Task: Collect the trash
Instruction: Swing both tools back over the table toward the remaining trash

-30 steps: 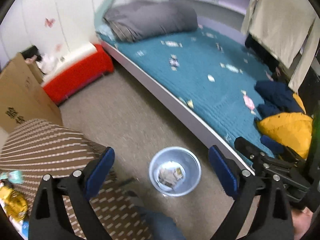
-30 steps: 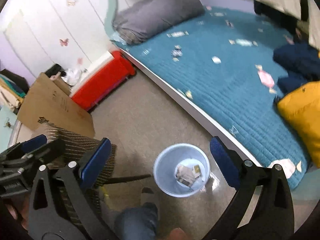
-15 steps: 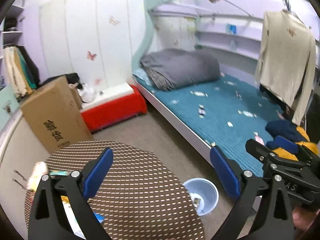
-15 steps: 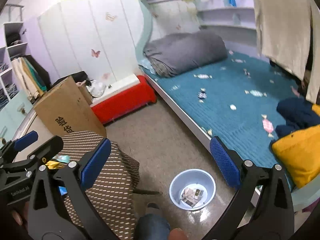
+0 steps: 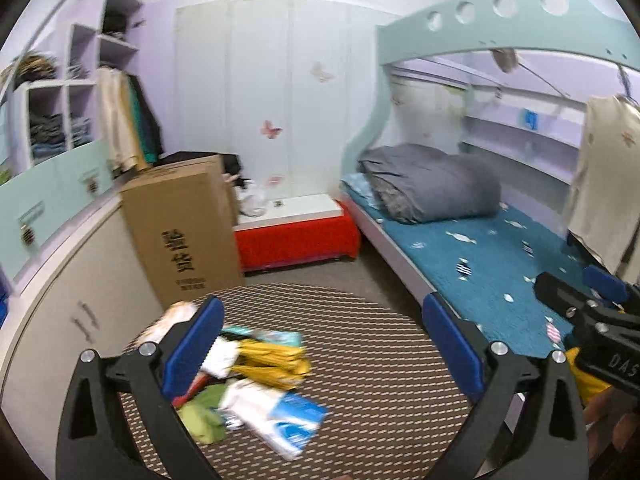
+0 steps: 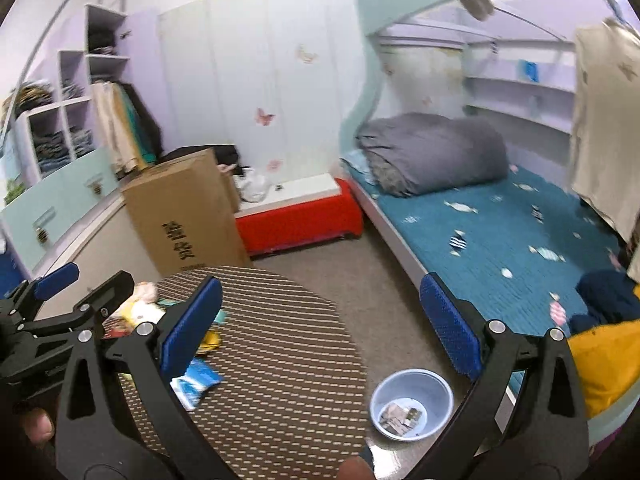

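Evidently, through the left wrist view, wrappers (image 5: 256, 380) were left heaped on the round table (image 5: 380, 360); the left gripper (image 5: 320, 344) was held above them, jaws just widened, empty. Through the right wrist view, some trash was already binned (image 6: 412, 404); the right gripper (image 6: 320, 320) was held open, empty, tilted downward

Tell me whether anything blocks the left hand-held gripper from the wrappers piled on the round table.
Nothing visible does. The left hand-held gripper is open and empty, and the wrapper pile lies uncovered on the round table, low between its fingers in the left wrist view. The bin stands on the floor beside the table.
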Demonstrator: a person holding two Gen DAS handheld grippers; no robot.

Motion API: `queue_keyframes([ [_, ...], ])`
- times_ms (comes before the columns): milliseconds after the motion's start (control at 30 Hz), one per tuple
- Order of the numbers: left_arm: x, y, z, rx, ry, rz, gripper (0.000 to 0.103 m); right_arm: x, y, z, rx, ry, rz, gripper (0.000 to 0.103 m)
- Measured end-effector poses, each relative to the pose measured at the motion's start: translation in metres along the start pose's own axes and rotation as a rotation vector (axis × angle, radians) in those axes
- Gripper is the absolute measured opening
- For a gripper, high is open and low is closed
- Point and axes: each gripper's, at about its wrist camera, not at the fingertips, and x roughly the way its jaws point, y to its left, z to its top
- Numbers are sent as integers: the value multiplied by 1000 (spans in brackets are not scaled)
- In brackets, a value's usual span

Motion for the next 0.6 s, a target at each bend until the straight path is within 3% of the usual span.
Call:
queue_keyframes([
  [367, -29, 100, -22, -106, -15, 161, 98, 0, 88, -2, -121, 10, 140, 97],
  [600, -14, 146, -52, -147, 53, 207, 98, 31, 120, -18, -186, 98, 191, 97],
])
